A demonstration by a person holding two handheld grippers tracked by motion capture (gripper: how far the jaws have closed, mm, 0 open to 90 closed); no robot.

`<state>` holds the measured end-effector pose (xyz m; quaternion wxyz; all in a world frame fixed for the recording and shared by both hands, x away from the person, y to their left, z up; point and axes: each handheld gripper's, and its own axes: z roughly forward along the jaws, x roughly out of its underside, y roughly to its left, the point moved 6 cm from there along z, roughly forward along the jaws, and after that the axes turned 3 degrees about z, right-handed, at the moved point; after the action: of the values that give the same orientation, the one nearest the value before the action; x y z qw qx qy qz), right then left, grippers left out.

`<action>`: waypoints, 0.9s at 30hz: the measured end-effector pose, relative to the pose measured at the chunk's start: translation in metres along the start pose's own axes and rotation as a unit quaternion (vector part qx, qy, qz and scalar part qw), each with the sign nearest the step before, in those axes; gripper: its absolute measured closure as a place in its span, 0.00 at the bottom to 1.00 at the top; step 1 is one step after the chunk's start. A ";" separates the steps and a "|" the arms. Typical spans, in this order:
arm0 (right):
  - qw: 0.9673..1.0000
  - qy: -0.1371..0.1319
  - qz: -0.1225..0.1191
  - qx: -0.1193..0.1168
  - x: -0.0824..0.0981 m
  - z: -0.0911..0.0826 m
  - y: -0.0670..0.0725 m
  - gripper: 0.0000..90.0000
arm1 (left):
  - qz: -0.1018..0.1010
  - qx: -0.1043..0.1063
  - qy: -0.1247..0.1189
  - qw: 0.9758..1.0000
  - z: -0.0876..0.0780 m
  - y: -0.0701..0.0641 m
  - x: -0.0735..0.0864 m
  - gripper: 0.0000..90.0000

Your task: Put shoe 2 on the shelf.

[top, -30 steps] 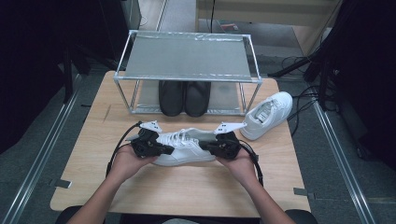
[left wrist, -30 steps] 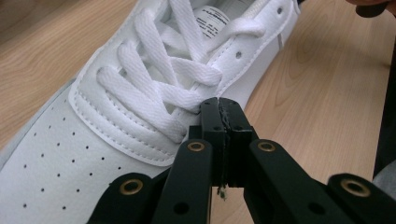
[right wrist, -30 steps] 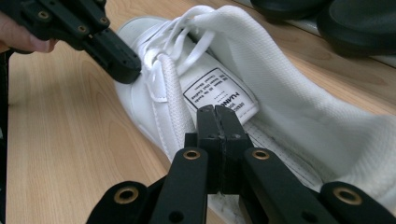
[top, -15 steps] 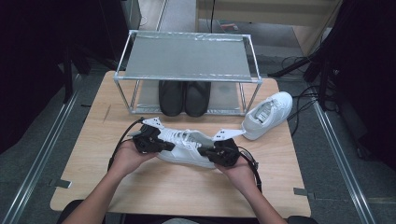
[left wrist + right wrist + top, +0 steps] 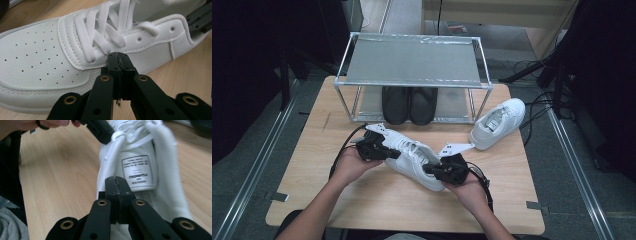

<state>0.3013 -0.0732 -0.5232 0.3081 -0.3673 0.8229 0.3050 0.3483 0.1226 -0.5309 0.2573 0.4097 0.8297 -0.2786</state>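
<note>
A white lace-up sneaker (image 5: 414,157) lies slantwise on the wooden table (image 5: 362,200), toe toward the far left and heel toward the near right. My left gripper (image 5: 379,150) is shut, its tips (image 5: 118,60) pressed against the sneaker's side (image 5: 50,62) just below the laces. My right gripper (image 5: 439,172) is shut too, its tips (image 5: 116,180) against the heel opening of the sneaker (image 5: 165,182), where the tongue label shows. I see nothing pinched between either pair of jaws. The right gripper (image 5: 200,17) sits at the heel; the left gripper (image 5: 100,130) is at the laces.
A second white sneaker (image 5: 497,122) lies at the table's right, next to a metal shoe rack (image 5: 412,60). A pair of black shoes (image 5: 409,105) stands under the rack's shelf. Bare tabletop lies to the left and along the front edge.
The sneaker has turned from lying crosswise to lying slantwise. My right gripper has moved nearer to me with the heel, while the left one stayed by the laces.
</note>
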 end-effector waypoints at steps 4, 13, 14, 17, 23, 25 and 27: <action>1.000 -0.017 0.011 0.008 -0.005 -0.009 -0.011 1.00 | -0.003 -0.006 -0.007 1.000 -0.003 -0.002 0.000 0.98; 0.999 -0.037 0.025 0.023 -0.017 -0.021 -0.038 0.99 | -0.027 -0.019 -0.028 0.999 -0.017 -0.002 0.009 0.97; 0.999 -0.039 0.025 0.024 -0.018 -0.021 -0.041 0.99 | -0.027 -0.025 -0.025 0.999 -0.017 -0.002 0.011 0.97; 0.998 -0.038 0.029 0.028 -0.021 -0.020 -0.049 0.99 | -0.033 -0.029 -0.025 0.999 -0.019 0.000 0.016 0.97; 0.999 -0.021 0.034 0.032 -0.022 -0.009 -0.061 0.99 | -0.045 -0.035 -0.022 0.998 -0.019 0.003 0.025 0.97; 0.999 -0.011 0.034 0.032 -0.021 -0.004 -0.063 0.98 | -0.046 -0.037 -0.020 0.998 -0.018 0.004 0.026 0.97; 0.999 -0.004 0.032 0.031 -0.020 0.002 -0.063 0.99 | -0.049 -0.029 -0.014 0.998 -0.014 0.003 0.027 0.97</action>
<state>0.3630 -0.0978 -0.5278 0.3128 -0.3294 0.8421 0.2906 0.3336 0.1483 -0.5391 0.2666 0.3568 0.8529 -0.2722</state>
